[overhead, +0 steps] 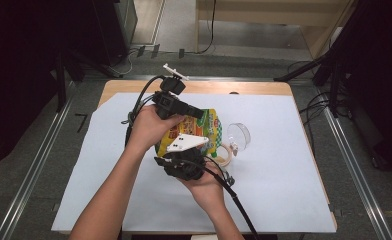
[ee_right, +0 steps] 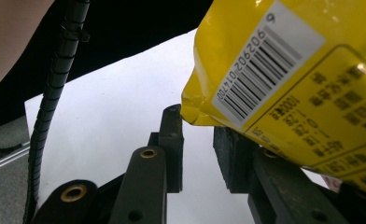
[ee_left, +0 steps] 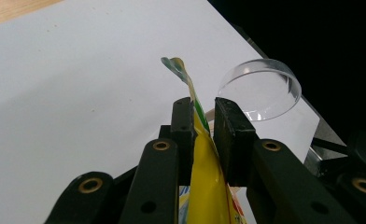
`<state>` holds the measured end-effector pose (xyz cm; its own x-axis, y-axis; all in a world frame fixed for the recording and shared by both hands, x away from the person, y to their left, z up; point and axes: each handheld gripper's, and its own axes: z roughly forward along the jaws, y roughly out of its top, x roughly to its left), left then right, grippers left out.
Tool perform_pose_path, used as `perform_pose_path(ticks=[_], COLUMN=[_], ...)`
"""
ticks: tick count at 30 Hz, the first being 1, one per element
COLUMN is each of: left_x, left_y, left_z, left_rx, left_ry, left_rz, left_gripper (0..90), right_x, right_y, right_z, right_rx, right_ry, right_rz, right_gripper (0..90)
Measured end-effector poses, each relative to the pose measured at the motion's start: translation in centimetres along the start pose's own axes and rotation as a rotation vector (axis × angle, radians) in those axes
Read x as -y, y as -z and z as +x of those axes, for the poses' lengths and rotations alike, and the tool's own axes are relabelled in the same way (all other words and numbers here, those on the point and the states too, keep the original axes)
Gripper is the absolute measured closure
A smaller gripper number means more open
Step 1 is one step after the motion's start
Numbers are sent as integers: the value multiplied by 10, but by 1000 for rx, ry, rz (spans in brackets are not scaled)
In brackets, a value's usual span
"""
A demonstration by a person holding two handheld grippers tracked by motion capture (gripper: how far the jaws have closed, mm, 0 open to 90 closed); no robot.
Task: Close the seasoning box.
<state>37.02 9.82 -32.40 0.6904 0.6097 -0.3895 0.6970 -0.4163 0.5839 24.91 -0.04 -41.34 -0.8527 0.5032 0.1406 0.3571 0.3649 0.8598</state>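
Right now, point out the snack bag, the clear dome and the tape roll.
snack bag [overhead: 211,131]: high view, its printed front.
clear dome [ee_left: 260,88]: left gripper view, its curved wall.
tape roll [overhead: 228,156]: high view, its right rim.

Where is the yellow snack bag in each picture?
High view: the yellow snack bag is at the table's middle, held up between the two hands.
Left gripper view: the bag's sealed edge runs up the middle, pinched between the black jaws.
Right gripper view: the bag's barcode side fills the upper right, above the parted jaws.
Shared landmark: the white table cover.
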Motion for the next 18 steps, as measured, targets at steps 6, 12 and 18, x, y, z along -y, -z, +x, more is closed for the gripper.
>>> perform_pose_path(ticks=[6,12,18], left_x=[2,1,1], left_y=[-2,-3,-3], left_z=[1,1,1], left_rx=[9,7,7], left_ry=[5,3,1], left_rz=[0,5,9], left_gripper=[788,787,787], right_x=[3,4,4], right_y=[-1,-1,-1], right_z=[0,1,3], right_rx=[3,8,14], right_ry=[-4,-10,-21], right_rz=[1,-4,-12], right_gripper=[745,747,750])
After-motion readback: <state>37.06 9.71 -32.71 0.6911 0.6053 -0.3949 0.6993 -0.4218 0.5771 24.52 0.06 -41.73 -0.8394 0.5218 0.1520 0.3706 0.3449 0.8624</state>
